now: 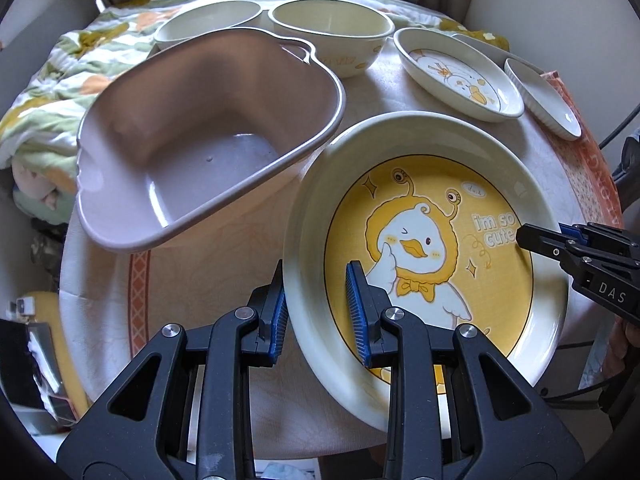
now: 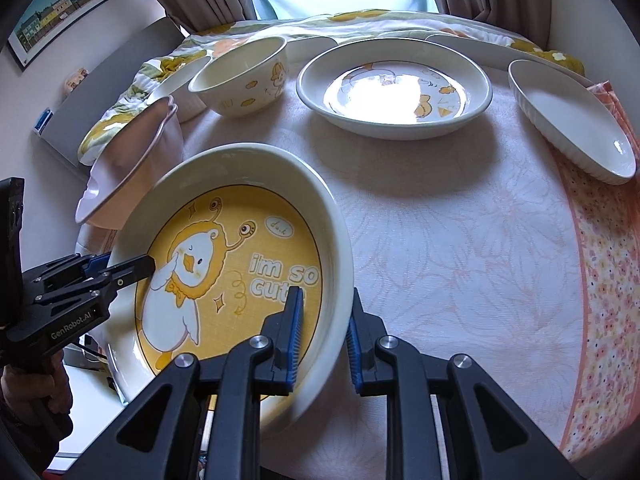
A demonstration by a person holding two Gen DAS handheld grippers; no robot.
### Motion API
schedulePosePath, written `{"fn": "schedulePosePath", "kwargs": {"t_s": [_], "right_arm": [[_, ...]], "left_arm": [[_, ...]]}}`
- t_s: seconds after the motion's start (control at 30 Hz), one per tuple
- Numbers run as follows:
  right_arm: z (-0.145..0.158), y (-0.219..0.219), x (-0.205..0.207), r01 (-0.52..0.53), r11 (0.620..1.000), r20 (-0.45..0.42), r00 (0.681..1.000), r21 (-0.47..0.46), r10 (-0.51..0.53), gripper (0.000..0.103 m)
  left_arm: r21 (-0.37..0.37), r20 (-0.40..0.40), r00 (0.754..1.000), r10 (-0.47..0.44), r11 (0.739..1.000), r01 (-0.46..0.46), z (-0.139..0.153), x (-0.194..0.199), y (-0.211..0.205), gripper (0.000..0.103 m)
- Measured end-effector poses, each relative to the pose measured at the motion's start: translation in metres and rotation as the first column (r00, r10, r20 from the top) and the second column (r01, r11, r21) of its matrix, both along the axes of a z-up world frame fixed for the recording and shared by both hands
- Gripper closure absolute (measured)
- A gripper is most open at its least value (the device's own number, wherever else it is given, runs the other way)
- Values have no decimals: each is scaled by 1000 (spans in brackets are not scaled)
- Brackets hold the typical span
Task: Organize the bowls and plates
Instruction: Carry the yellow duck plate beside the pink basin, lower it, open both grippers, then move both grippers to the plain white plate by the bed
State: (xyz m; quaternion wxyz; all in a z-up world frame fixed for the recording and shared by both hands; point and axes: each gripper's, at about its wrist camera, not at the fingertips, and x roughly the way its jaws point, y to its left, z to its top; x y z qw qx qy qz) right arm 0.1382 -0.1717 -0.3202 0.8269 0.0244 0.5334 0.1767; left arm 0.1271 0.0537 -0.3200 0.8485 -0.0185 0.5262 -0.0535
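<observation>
A large cream plate with a yellow duck picture (image 1: 436, 240) (image 2: 240, 256) is held over the table's near edge. My left gripper (image 1: 318, 312) is shut on its left rim, one finger inside and one outside. My right gripper (image 2: 324, 332) is shut on its right rim the same way. Each gripper shows in the other's view: the right one (image 1: 576, 252) and the left one (image 2: 80, 284). A pink heart-shaped tub (image 1: 208, 140) (image 2: 132, 152) stands just left of the plate.
Two cream bowls (image 1: 208, 24) (image 1: 332, 32) stand at the back. A smaller duck plate (image 1: 456, 76) (image 2: 394, 84) and a white ribbed oval dish (image 1: 544, 96) (image 2: 572, 120) lie to the right. The tablecloth (image 2: 460, 260) has bare room right of the plate. A floral quilt (image 1: 52, 92) lies behind.
</observation>
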Motion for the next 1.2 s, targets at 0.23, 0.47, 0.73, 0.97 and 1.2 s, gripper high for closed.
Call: {"fn": "schedulePosePath", "kwargs": {"t_s": [0.23,0.47,0.73,0.97,1.2], "right_arm": [[0,6,2,-3,1000,-2,1000,-27,3,84],[9,-4,1,45,998,22,999,-42,-45,84],[47,-21,-10,86,996,82,993,-20,-84,31],[108,-50,-33,147,988,223,965,-35,-136,1],[160,-97,-52,279,959,313,917,-59,-248,1]], "left_arm": [[24,14,1000,4,1000,-5,3,-4,-2,79],[75,8,999,33,997,-33,10,-12,2,74],[67,126,992,16,997,-25,67,-41,-7,2],[42,229,971,-66,997,58,123,-42,-36,0],[-6,348,925,-150,987,162,173,-21,-77,0]]}}
